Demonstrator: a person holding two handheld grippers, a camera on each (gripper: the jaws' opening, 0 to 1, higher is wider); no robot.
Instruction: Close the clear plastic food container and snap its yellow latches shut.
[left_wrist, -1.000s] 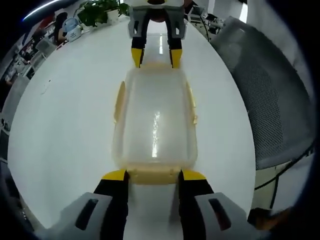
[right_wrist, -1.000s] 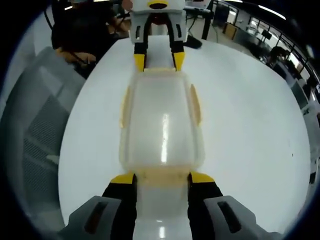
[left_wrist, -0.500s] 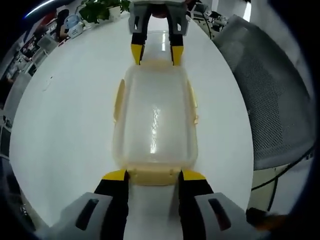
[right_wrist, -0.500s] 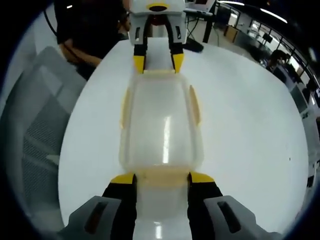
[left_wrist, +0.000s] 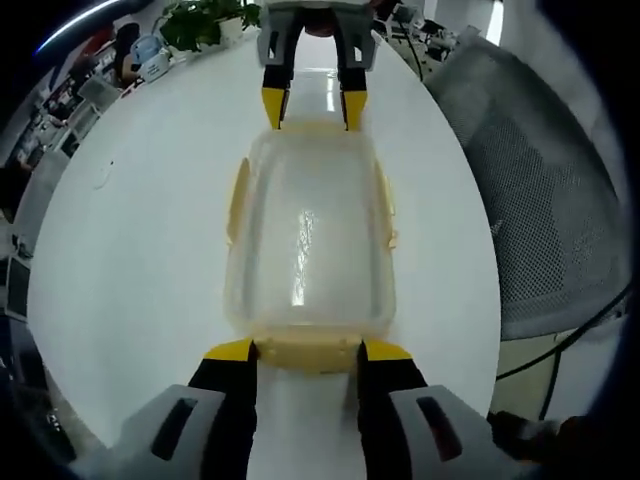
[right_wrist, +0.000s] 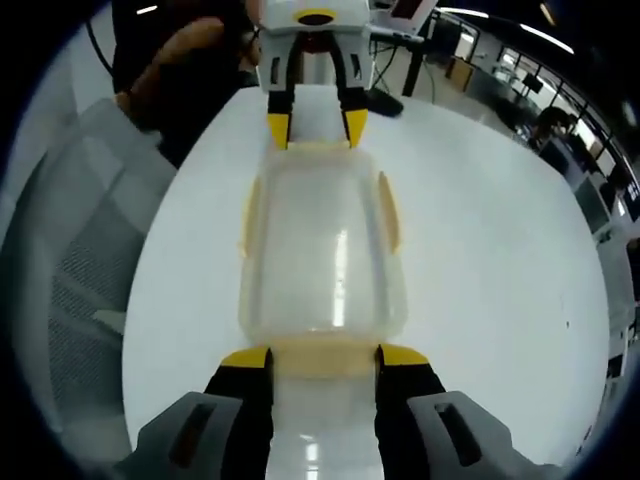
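A clear plastic container (left_wrist: 308, 240) with its lid on lies lengthwise on the white table (left_wrist: 130, 250). Pale yellow latches (left_wrist: 238, 200) run along both long sides. My left gripper (left_wrist: 307, 350) is open, and its yellow-tipped jaws stand either side of the near end latch (left_wrist: 307, 356). The right gripper (left_wrist: 306, 110) stands the same way at the far end. In the right gripper view the container (right_wrist: 322, 250) runs from my open right gripper (right_wrist: 323, 357), with the end latch (right_wrist: 323, 362) between its jaws, to the left gripper (right_wrist: 317, 128) opposite.
A grey mesh chair (left_wrist: 540, 200) stands beside the table edge; it is the chair (right_wrist: 70, 260) in the other view. A potted plant (left_wrist: 200, 22) sits at the far end. A person (right_wrist: 170, 70) stands behind the left gripper. White table (right_wrist: 500, 260) spreads around the container.
Both views have shifted slightly. The container and both grippers keep the same places against each other.
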